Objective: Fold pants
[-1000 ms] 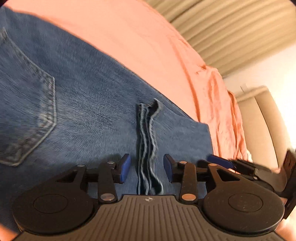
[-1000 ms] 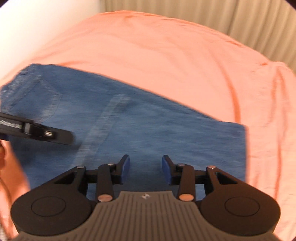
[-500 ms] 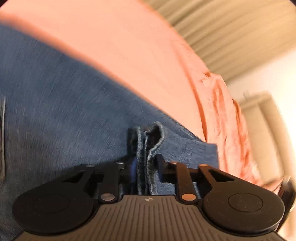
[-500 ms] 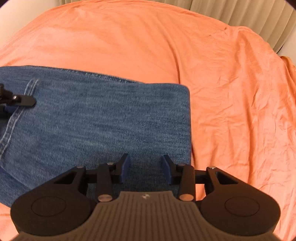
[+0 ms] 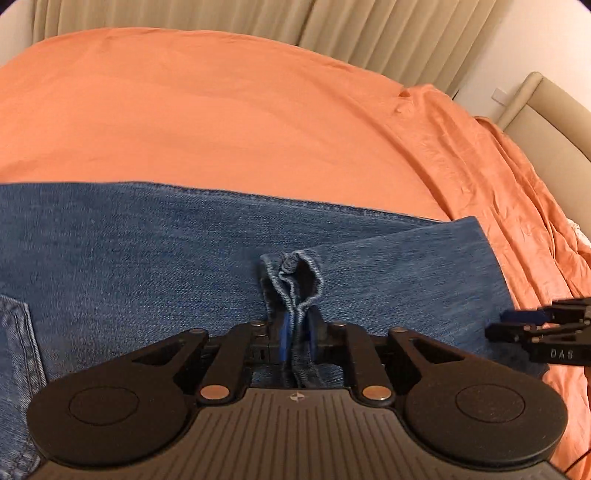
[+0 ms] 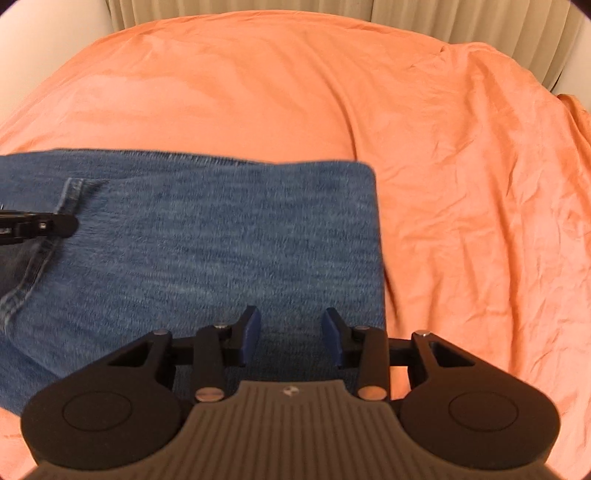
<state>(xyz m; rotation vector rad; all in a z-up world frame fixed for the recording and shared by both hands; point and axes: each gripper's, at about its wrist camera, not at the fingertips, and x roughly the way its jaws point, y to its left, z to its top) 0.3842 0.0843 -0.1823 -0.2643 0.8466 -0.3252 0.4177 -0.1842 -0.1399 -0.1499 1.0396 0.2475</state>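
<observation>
My left gripper is clamped on the bunched hem of the jeans, which lie flat on the orange sheet. My right gripper hangs over the jeans' folded end, jaws wide apart, gripping nothing.

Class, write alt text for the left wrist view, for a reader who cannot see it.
The left gripper is shut on a bunched hem edge of blue jeans lying on an orange bedsheet. The right gripper enters from the right edge, over the jeans' corner; beige curtains hang behind the bed.
</observation>
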